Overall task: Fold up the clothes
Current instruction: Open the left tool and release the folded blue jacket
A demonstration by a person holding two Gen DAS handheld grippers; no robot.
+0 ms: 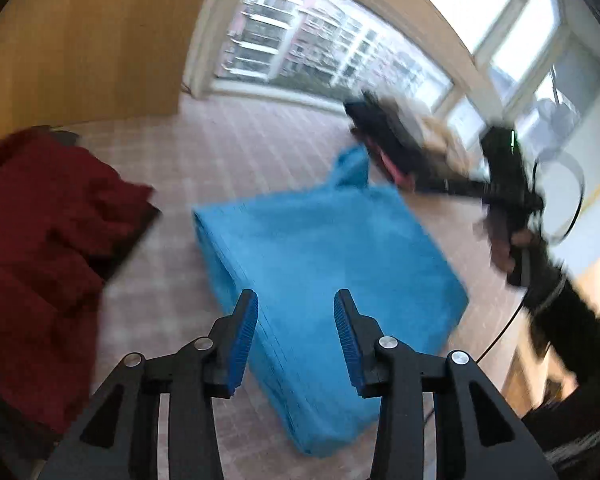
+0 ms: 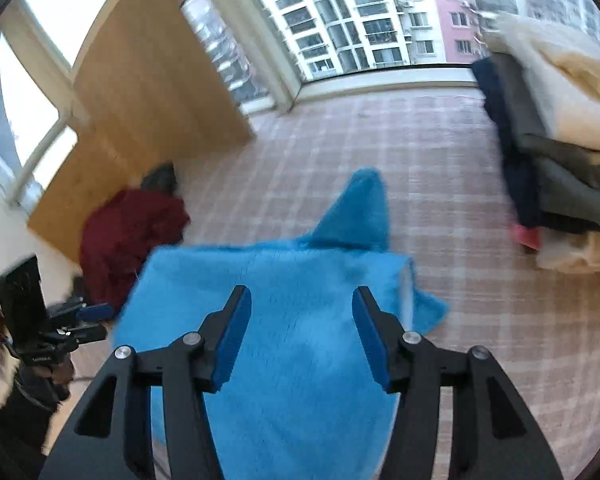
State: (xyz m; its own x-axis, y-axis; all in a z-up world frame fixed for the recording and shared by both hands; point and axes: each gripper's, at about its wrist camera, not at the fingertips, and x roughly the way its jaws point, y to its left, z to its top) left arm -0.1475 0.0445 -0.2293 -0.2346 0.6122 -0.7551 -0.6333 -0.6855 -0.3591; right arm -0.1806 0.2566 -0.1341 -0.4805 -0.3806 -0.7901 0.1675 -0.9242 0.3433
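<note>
Blue fleece garment lies folded flat on the checked pink surface, one flap sticking out at its far end. Left tongs part-open above its near edge, nothing between the pads. Right tongs same: part-open over the fleece, not gripping. Dark red garment bunched to the left, stacked clothes to the right.

The pink checked cloth surface lies bare between the fluffy blue folded garment and the window-side edge. A crumpled dark red garment blocks the left side beside the tall wooden panel. A stack of folded grey, navy and cream clothes fills the right edge.
</note>
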